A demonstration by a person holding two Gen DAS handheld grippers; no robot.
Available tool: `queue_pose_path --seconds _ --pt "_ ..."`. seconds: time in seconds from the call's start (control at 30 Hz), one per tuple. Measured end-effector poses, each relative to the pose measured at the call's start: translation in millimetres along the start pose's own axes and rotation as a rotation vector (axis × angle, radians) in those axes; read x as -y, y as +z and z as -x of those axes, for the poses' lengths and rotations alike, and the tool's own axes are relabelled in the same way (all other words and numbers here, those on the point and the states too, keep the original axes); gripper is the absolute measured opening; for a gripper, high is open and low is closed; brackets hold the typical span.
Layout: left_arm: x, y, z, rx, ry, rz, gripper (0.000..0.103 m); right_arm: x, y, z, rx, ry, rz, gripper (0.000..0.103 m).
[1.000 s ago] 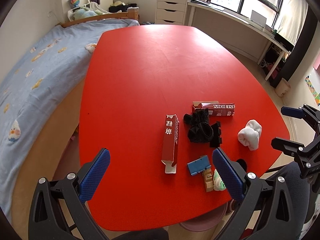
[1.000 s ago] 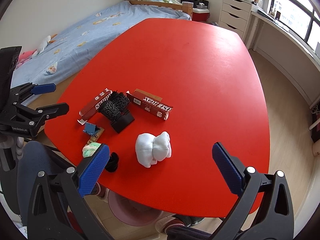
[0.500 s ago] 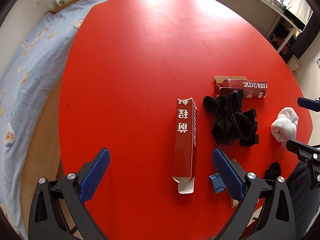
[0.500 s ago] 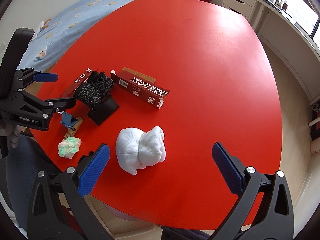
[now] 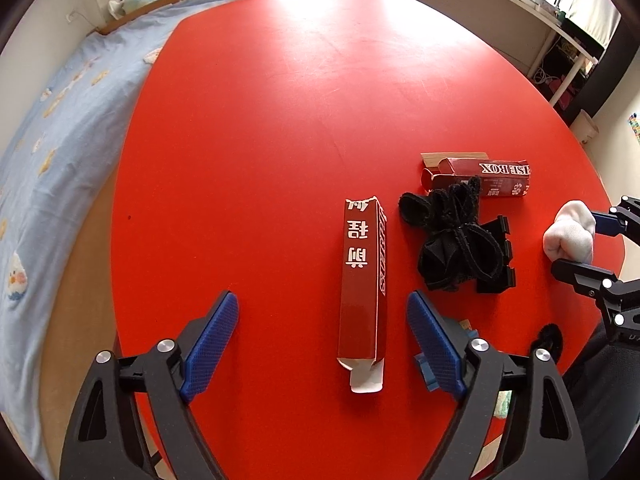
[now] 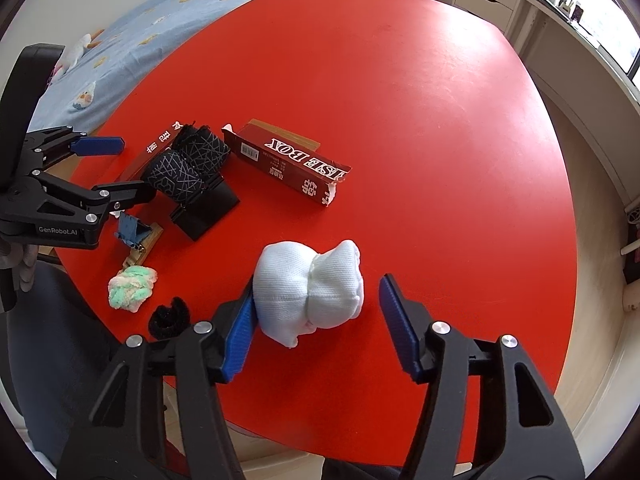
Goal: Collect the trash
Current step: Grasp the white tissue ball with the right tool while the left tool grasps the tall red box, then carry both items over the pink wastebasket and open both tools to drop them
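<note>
A long red carton (image 5: 362, 280) with white characters lies on the red table (image 5: 260, 140). Its near end sits between the blue pads of my left gripper (image 5: 322, 344), whose jaws are closing; neither pad touches it. A white rolled sock bundle (image 6: 310, 288) lies between the fingers of my right gripper (image 6: 318, 328), which is also closing. The left pad brushes the bundle and a gap shows at the right pad. A second red carton (image 6: 288, 164) marked "BOX" lies further back.
Between the two grippers lie a black patterned sock roll (image 6: 184, 168), a black plastic piece (image 6: 208, 216), a blue clip on a wooden block (image 6: 132, 232), a green-white yarn ball (image 6: 132, 288) and a black loop (image 6: 170, 316). A bed (image 5: 60, 140) borders the table.
Both grippers came down closer to the table and their jaws narrowed. The long carton's end now sits between the left fingers, and the white bundle between the right fingers.
</note>
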State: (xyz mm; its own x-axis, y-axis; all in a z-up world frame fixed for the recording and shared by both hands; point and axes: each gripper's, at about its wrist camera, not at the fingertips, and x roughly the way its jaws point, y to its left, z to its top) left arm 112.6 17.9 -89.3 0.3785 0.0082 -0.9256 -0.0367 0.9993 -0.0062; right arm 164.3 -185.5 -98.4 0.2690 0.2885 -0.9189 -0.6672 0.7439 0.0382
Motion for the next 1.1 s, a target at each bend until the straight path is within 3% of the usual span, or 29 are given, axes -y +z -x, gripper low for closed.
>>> queue_pose_path --seconds 0.03,0.07,0.13,0.2,0.63,1.1 --pt "2 1 2 0.006 -0.002 -0.004 0.062 0 0 0 0.002 0.004 -0.002 0.045" --pt "3 2 4 0.013 -0.003 -0.007 0.054 0 -1 1 0.006 0.006 -0.004 0.044" --pt "2 3 6 0.017 -0.004 -0.002 0.025 2 -1 4 0.017 0.004 -0.009 0.041" --pt "0 5 6 0.018 -0.011 0.007 0.02 3 -2 6 0.027 0.008 -0.016 0.04" --pt "-2 -5 39 0.117 -0.021 0.031 0.015 13 -16 39 0.107 0.02 -0.049 0.039" --pt "27 -47 103 0.238 -0.092 -0.004 0.015 -6 -46 101 0.214 0.049 -0.031 0.039"
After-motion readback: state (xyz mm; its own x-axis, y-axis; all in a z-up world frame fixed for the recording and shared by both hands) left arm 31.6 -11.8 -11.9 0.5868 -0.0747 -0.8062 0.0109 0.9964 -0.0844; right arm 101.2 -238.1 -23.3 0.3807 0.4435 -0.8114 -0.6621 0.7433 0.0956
